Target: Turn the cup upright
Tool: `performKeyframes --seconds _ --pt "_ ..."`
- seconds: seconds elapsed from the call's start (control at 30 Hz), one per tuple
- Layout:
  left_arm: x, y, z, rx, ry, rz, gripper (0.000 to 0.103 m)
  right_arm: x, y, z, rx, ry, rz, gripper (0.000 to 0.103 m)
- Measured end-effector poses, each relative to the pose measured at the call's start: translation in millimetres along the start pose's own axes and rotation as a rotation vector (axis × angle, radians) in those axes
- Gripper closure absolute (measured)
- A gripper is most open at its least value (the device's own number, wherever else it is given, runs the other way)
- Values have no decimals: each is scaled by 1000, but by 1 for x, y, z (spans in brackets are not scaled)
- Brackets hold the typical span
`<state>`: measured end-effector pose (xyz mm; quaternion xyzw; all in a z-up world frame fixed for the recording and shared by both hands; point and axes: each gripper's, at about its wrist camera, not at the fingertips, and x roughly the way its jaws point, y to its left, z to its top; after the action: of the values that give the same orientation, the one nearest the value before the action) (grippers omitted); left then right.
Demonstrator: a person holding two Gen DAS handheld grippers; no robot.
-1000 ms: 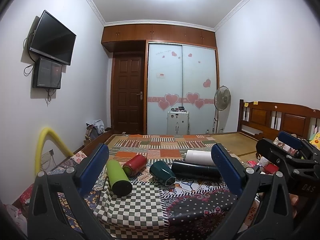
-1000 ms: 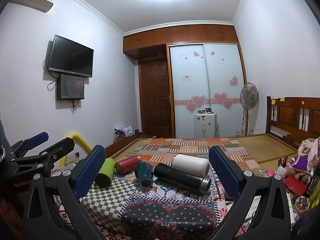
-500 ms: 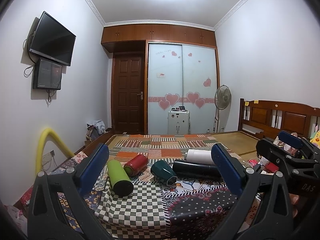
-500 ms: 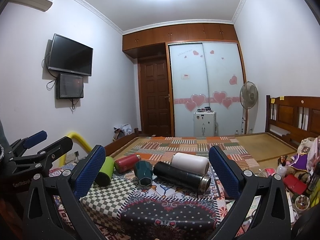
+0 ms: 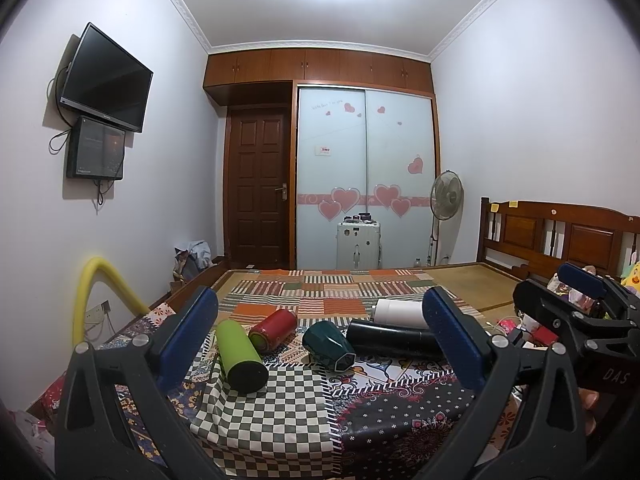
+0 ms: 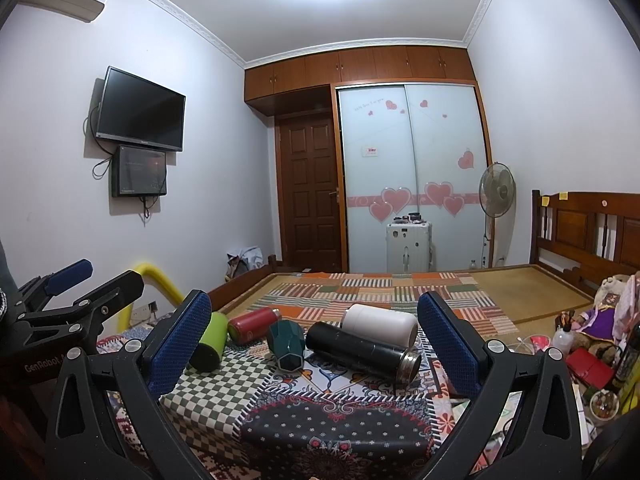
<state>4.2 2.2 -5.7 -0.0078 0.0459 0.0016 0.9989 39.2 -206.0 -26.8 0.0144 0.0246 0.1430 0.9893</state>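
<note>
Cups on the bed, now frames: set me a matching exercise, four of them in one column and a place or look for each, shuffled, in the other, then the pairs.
Things
1. green cup
2. red cup
3. dark teal cup
4. black flask

Place or look
A. faceted sides, lying in the middle of the row
B. lying just in front of the white cup, steel mouth toward the right
C. leftmost, lying on the checked cloth
D. lying between the green cup and the dark teal cup

Pairs: 1-C, 2-D, 3-A, 4-B
</note>
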Motion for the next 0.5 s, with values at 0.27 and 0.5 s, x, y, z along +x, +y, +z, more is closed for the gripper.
performKeyframes --seconds 0.27,0.5 --pt "0 0 0 0 0 0 0 0 0 -1 0 1 0 0" --pt "0 1 -1 -4 0 3 0 1 0 -1 -1 2 0 0"
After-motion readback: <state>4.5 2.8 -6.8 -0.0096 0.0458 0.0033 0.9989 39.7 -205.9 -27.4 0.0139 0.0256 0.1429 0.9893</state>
